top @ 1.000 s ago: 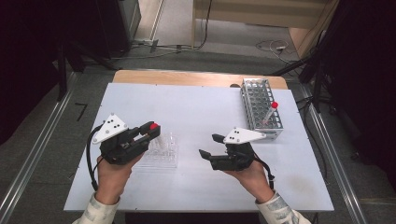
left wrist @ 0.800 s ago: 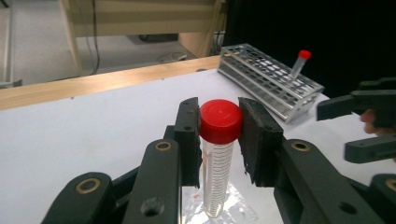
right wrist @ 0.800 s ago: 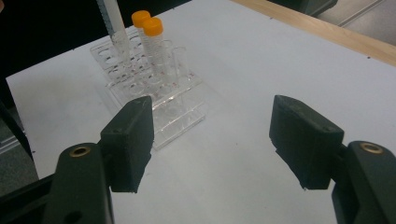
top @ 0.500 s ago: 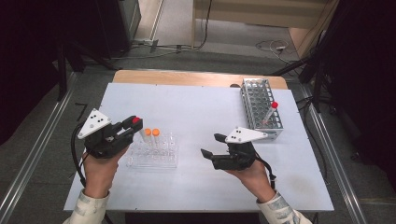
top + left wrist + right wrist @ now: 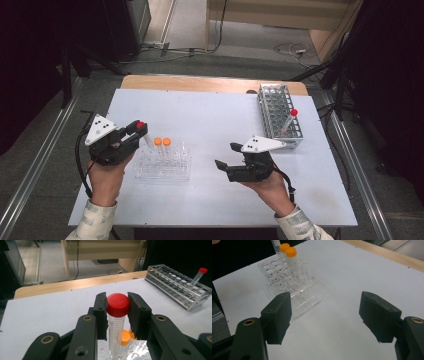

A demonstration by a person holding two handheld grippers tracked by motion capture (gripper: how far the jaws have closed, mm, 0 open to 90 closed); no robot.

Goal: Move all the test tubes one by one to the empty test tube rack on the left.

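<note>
Red-capped tube (image 5: 116, 315), orange-capped tubes (image 5: 162, 146)

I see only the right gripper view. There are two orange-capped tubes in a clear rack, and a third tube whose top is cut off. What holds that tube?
Observer: The left gripper holds it; its pads clamp the red cap of the red-capped tube.
Operator: Is the tube inside the clear rack?
Observer: In the high view the tube hangs at the left end of the clear rack; I cannot tell if its tip sits in a hole.
Operator: Is there another rack?
Observer: Yes, a metal rack at the far right of the table, with one red-capped tube leaning in it.
</note>
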